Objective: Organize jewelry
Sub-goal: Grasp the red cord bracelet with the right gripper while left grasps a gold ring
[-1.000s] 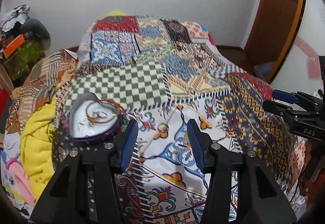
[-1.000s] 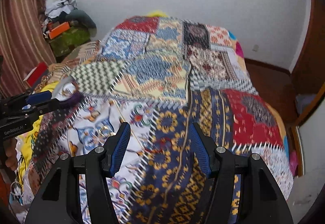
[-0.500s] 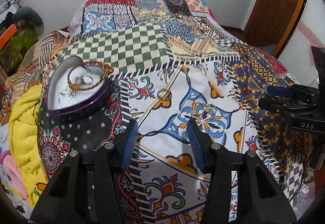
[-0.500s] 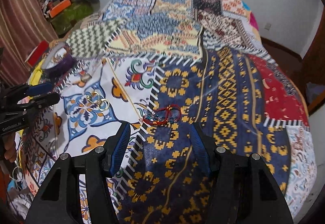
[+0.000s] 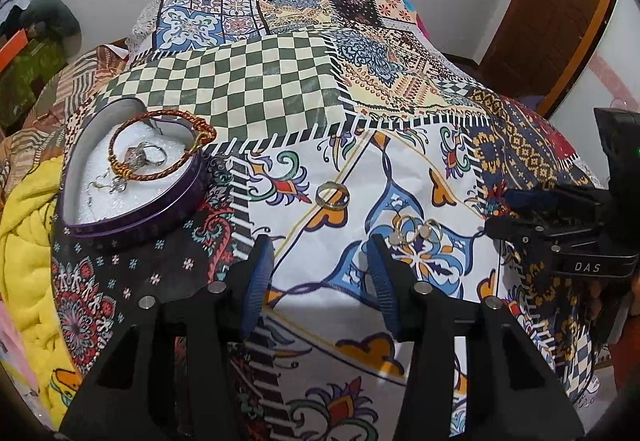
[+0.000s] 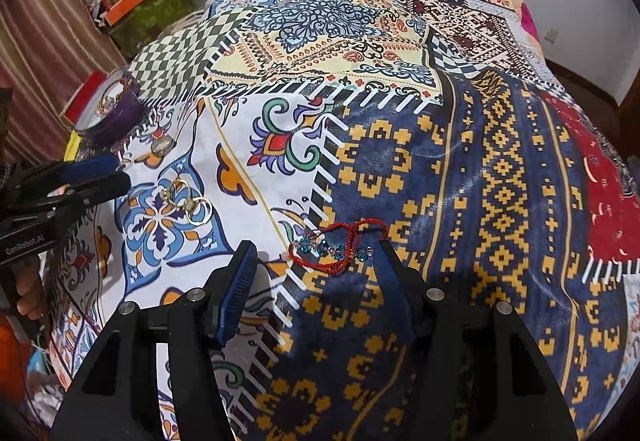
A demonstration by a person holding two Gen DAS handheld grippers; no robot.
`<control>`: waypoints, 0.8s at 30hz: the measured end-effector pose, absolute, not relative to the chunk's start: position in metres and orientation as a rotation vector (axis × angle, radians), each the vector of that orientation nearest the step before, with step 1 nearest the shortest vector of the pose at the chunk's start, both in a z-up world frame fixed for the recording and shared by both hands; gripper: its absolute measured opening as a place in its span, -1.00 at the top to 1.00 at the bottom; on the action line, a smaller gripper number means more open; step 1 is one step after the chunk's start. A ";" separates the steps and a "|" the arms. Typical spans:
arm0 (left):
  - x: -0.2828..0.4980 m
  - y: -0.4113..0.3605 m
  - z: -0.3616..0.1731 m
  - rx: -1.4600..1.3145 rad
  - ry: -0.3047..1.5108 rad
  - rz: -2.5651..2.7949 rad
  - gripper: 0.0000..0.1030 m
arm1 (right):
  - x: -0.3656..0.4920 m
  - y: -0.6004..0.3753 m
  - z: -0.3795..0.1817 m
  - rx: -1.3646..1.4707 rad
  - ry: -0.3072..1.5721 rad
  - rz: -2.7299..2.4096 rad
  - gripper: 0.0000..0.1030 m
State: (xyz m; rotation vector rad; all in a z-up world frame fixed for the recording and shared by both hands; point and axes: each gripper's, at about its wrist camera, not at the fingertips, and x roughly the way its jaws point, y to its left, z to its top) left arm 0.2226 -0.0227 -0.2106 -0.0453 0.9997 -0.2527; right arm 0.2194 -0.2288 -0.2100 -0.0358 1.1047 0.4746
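Both tools released above a patchwork bedspread; jewelry lies loose on the bed.

I hold the left tool (image 5: 320, 273) spread wide near a gold band ring (image 5: 332, 196) and two hoop earrings (image 5: 416, 231). My right tool (image 6: 316, 277) stands agape just before a red corded bracelet (image 6: 340, 247) with teal beads. A heart-shaped purple tin (image 5: 132, 177), white-lined, holds a braided bangle (image 5: 156, 145) and a ring. Legible: "DAS", "GenRobot.AI".

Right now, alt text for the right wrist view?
The open right gripper hovers low over a patchwork bedspread, a red beaded bracelet lying just ahead between its fingers. To the left, gold hoop earrings lie near the left gripper, and a purple heart-shaped tin sits farther back.
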 end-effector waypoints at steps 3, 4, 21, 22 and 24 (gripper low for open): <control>0.230 -0.023 -0.214 -0.075 1.010 -0.258 0.26 | 0.219 -0.226 -0.211 -0.060 1.095 0.466 -0.01; 0.232 -0.023 -0.214 -0.085 1.012 -0.260 0.31 | 0.219 -0.225 -0.211 -0.067 1.091 0.460 0.02; 0.262 -0.043 -0.226 -0.020 1.018 -0.248 0.37 | 0.222 -0.233 -0.211 -0.021 1.071 0.441 0.88; 0.263 -0.045 -0.226 -0.013 1.016 -0.248 0.55 | 0.221 -0.234 -0.210 -0.017 1.068 0.441 0.88; 0.263 -0.046 -0.227 -0.002 1.014 -0.250 0.60 | 0.220 -0.236 -0.208 -0.008 1.059 0.439 0.89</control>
